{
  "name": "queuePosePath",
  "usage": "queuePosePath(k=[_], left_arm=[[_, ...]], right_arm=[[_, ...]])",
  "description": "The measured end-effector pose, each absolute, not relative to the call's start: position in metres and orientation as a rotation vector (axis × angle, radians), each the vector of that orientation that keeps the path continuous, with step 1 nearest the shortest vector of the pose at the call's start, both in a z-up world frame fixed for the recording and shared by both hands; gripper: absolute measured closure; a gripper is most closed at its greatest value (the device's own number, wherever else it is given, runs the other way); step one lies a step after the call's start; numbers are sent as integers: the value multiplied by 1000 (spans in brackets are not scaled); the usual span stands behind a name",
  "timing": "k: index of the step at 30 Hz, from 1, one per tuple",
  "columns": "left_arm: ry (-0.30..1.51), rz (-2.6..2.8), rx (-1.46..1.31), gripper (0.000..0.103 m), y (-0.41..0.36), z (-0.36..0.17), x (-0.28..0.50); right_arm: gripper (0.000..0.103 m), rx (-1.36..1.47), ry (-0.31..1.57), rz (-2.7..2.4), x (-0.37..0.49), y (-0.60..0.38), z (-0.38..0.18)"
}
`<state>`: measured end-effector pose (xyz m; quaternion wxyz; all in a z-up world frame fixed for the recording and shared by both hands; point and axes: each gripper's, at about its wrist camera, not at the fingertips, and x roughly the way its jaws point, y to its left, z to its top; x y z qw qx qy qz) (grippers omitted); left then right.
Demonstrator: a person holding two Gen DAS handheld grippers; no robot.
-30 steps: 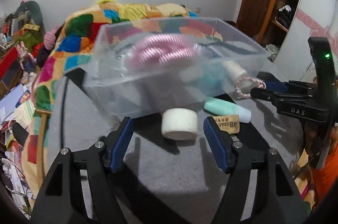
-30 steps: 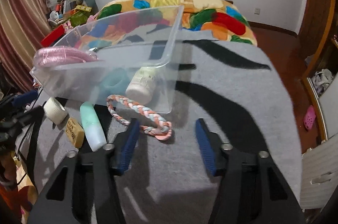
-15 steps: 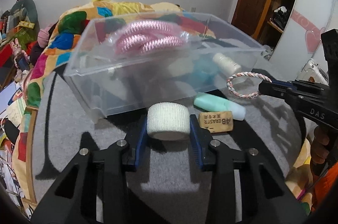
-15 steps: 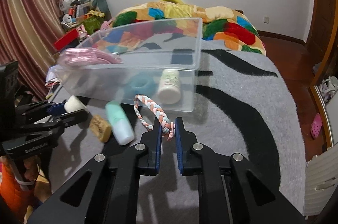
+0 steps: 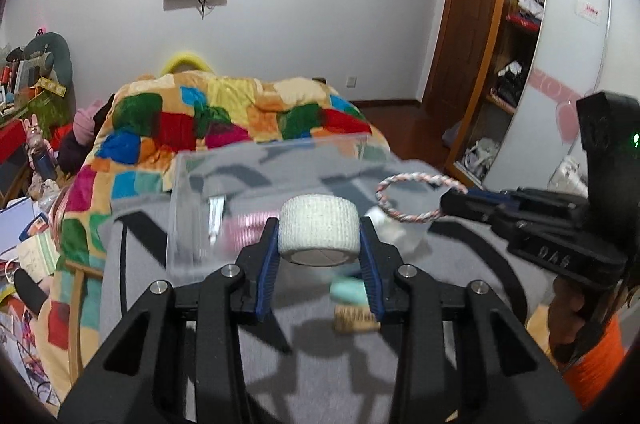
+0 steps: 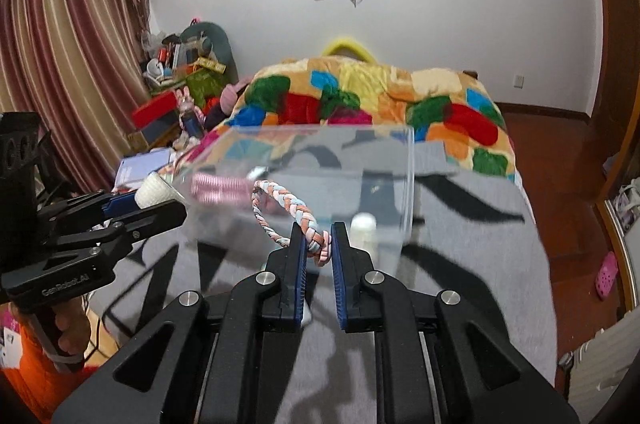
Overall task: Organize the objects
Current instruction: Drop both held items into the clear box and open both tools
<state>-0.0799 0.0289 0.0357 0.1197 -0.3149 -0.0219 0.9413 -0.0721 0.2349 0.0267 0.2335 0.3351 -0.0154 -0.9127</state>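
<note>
My left gripper [image 5: 319,244] is shut on a white bandage roll [image 5: 319,229] and holds it up in front of the clear plastic bin [image 5: 188,208]. My right gripper [image 6: 317,244] is shut on a braided pink, white and blue ring [image 6: 280,208], also raised near the bin [image 6: 406,184]. The ring [image 5: 416,196] and right gripper [image 5: 480,208] show at the right of the left wrist view; the roll [image 6: 154,190] shows at the left of the right wrist view. A pink coil [image 6: 218,186] and a white bottle [image 6: 363,224] lie in the bin.
A mint tube [image 5: 347,293] and a tan eraser [image 5: 356,320] lie on the grey striped cover [image 5: 320,376] below the left gripper. A patchwork quilt [image 5: 224,112] lies behind the bin. Clutter stands at the left, a wardrobe [image 5: 516,64] at the right.
Both grippers closed on their objects and lifted them: the left took the bandage roll, the right the braided ring. Both now sit higher, near the bin's rim.
</note>
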Motion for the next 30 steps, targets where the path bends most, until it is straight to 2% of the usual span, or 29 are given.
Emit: queuePosePath(k=[11, 16, 19, 21, 24, 30], left_arm=[[-94, 2717, -1061, 66, 40, 14, -141], [-57, 2717, -1105, 66, 50, 4, -156], [-35, 2710, -1118, 61, 54, 2, -158], [-30, 2712, -1115, 56, 55, 3, -157], [-33, 2709, -1103, 56, 55, 6, -152], [-16, 2717, -1056, 54, 53, 16, -131]], right_arm=[[92, 1063, -25, -2532, -127, 216, -2], [92, 1087, 41, -2503, -130, 208, -11], [91, 1076, 82, -2506, -125, 208, -8], [87, 1073, 87, -2501, -122, 209, -7], [81, 1059, 100, -2504, -117, 212, -4], [78, 1032, 104, -2500, -100, 220, 4]])
